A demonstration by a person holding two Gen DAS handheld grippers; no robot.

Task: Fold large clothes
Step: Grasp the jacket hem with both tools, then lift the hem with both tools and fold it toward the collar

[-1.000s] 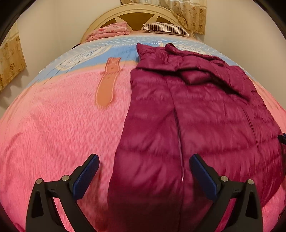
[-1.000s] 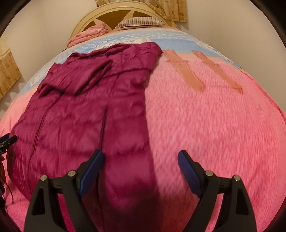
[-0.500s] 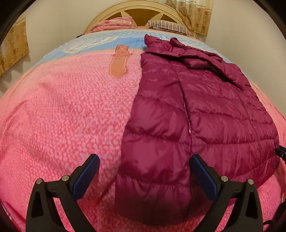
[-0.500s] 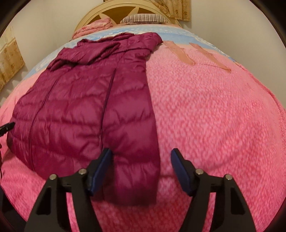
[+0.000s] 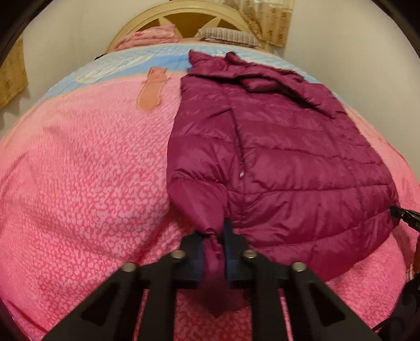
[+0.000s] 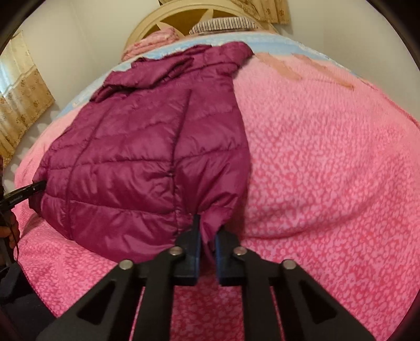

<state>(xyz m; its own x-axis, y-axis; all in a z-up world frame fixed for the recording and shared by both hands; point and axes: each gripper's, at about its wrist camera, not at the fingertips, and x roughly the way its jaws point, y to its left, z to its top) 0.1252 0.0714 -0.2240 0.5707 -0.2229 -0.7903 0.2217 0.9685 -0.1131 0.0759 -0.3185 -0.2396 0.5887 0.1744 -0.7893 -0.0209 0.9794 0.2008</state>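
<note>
A maroon quilted jacket lies flat on the pink bedspread, hood toward the headboard. My left gripper is closing its jaws, and the pads pinch the jacket's near left hem corner. In the right wrist view the same jacket fills the left half. There my right gripper is closing its jaws too, clamped on the near right hem corner. The right gripper's tip shows at the jacket's right edge in the left wrist view. In the right wrist view, the left gripper's tip shows at the left.
The bed's wooden headboard stands at the far end, with a striped pillow and a pink folded cover before it. Curtains hang on the left wall. Pink bedspread spreads wide right of the jacket.
Both grippers went from wide open to closed on the jacket's near hem corners. The fabric at each corner is now bunched between the pads.
</note>
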